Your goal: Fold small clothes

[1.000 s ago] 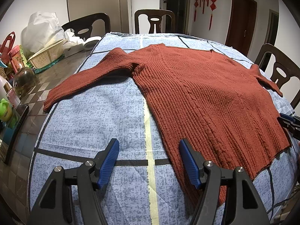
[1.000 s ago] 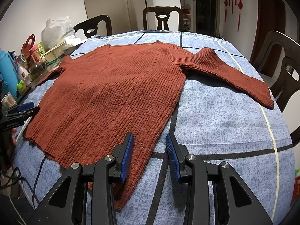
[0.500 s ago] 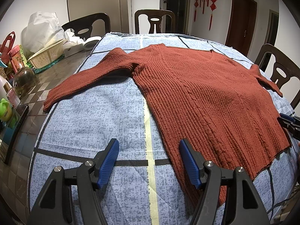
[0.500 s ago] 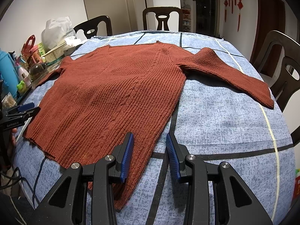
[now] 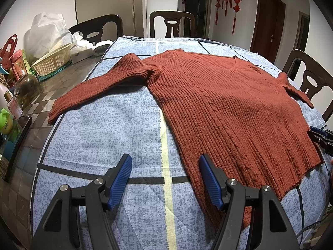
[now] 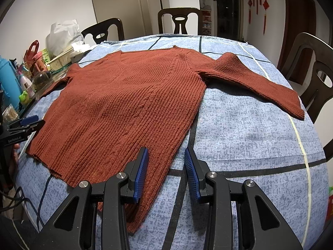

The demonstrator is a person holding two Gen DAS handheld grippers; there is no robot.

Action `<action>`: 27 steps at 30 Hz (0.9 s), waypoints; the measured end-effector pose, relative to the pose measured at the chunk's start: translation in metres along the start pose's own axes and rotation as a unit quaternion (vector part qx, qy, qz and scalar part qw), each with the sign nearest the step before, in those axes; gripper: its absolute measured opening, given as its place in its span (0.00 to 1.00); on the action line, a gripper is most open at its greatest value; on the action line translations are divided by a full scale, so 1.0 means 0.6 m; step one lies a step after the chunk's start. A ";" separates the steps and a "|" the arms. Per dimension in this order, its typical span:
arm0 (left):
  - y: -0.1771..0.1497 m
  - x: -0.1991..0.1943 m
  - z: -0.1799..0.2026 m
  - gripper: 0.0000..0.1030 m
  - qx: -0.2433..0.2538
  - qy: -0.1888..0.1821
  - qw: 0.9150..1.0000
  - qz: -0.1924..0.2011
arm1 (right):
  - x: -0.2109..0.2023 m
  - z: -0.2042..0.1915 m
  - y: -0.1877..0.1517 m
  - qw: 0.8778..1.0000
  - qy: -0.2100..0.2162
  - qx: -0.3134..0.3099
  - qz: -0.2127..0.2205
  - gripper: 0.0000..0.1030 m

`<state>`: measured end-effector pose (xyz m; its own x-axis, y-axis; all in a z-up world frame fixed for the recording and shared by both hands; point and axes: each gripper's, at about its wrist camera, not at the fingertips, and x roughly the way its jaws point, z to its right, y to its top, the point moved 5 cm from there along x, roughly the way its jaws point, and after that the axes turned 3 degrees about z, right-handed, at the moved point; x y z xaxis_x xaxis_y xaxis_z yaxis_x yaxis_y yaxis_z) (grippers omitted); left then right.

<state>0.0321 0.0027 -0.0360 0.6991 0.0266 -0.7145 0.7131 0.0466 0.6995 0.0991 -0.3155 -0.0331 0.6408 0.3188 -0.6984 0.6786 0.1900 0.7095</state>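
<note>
A rust-red ribbed sweater (image 5: 224, 104) lies flat on the blue patterned tablecloth (image 5: 116, 129), both sleeves spread out; it also shows in the right wrist view (image 6: 129, 104). My left gripper (image 5: 165, 167) is open and empty, above the cloth at the sweater's lower left hem corner. My right gripper (image 6: 166, 162) is open and empty, over the lower right hem corner, its left finger above the knit. The left sleeve cuff (image 5: 54, 114) reaches the cloth's edge. The right sleeve cuff (image 6: 295, 108) lies near the right edge.
Dark wooden chairs (image 5: 171, 25) stand around the table. A white basket (image 5: 52, 60), a plastic bag (image 5: 45, 33), bottles and jars (image 5: 27, 89) crowd the bare tabletop on the left. In the right wrist view the other gripper (image 6: 22, 125) shows at the left edge.
</note>
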 end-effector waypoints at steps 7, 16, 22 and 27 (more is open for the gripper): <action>0.000 0.000 -0.001 0.68 0.000 0.000 1.000 0.000 | 0.000 0.001 0.001 1.000 0.001 0.001 0.000 0.36; -0.001 0.000 -0.001 0.68 0.000 -0.001 1.000 0.001 | -0.002 0.002 0.001 1.000 0.003 0.004 0.002 0.36; -0.001 0.000 -0.001 0.68 0.000 -0.001 1.000 0.001 | -0.002 0.004 0.001 1.000 0.005 0.006 0.002 0.36; -0.002 0.000 -0.001 0.68 0.000 0.000 1.000 0.001 | -0.003 0.004 0.001 1.000 0.005 0.006 0.002 0.36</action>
<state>0.0314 0.0032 -0.0367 0.7006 0.0263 -0.7130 0.7117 0.0462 0.7010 0.0994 -0.3178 -0.0316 0.6406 0.3290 -0.6938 0.6797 0.1776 0.7117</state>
